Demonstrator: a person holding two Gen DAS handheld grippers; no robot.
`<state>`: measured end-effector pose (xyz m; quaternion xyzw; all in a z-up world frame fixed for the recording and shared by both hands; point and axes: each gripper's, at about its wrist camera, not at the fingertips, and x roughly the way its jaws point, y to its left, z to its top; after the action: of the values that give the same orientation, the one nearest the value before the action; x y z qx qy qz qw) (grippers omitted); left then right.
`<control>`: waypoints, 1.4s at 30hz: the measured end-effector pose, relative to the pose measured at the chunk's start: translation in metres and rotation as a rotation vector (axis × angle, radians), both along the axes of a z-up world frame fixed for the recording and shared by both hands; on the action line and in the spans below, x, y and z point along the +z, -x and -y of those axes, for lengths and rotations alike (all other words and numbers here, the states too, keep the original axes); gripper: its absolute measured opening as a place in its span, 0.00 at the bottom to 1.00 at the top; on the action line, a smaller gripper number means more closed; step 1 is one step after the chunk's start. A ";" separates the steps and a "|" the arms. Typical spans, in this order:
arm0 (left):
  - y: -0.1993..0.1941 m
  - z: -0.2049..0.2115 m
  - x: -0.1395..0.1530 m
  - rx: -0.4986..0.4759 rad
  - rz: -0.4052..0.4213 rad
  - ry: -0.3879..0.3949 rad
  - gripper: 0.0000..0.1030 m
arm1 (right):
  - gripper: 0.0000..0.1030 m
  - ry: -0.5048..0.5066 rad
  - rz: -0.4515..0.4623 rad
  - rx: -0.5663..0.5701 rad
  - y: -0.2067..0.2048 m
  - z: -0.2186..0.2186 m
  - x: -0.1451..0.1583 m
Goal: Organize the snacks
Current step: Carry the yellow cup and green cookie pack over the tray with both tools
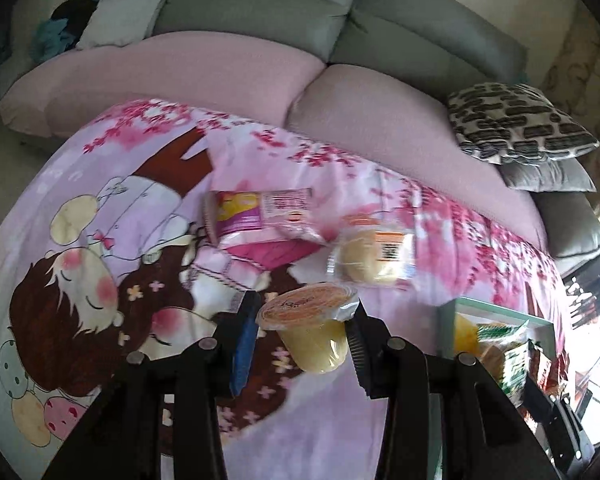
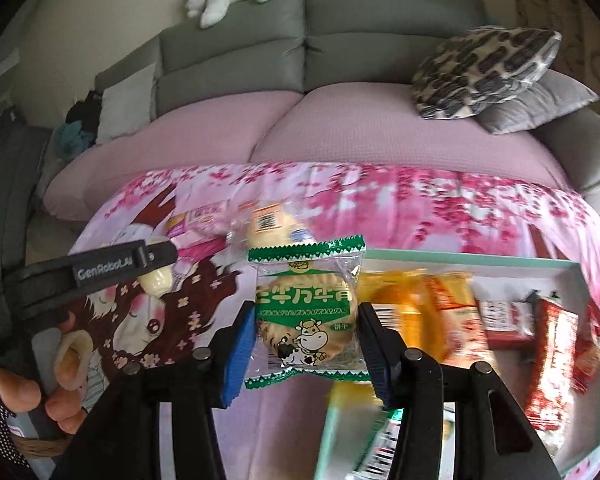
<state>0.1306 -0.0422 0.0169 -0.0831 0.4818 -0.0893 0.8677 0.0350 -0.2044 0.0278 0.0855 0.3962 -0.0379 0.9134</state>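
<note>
The bench is covered by a pink cartoon cloth (image 1: 100, 240), and everything here is placed by the green-rimmed box (image 2: 460, 258) that sits on it.

Left of the box, the left gripper (image 1: 304, 328) holds a yellow jelly cup (image 1: 312, 328) up above the cloth. Its fingers (image 1: 244, 344) are closed on the cup, one on each side, and the cup is tipped over a little. Behind the cup and further from the box lie a pink snack pack (image 1: 260, 216) and a clear bread pack (image 1: 374, 252), both flat on the cloth.

Just at the left edge of the box, the right gripper (image 2: 306, 332) holds a green and white biscuit pack (image 2: 306, 312) with a little cow on it. Its fingers (image 2: 236, 348) press on the two sides of the pack, and the pack stands up straight in the air.

Inside the box lie an orange pack (image 2: 420, 304) and some red packs (image 2: 556, 344). They look blurry, so it is hard to say how many there are.

Behind the bench is a sofa with pink seat cushions (image 2: 340, 132). A spotted pillow (image 2: 484, 68) rests on the sofa behind the box.
</note>
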 end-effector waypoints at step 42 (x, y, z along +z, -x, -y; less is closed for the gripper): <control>0.093 0.200 0.017 -0.463 0.133 -0.089 0.42 | 0.52 -0.160 0.008 -0.435 0.100 0.188 -0.005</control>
<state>0.0380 -0.2423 0.0338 0.0741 0.4335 -0.2698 0.8566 -0.0646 -0.3920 0.0231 0.2413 0.3664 -0.2018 0.8757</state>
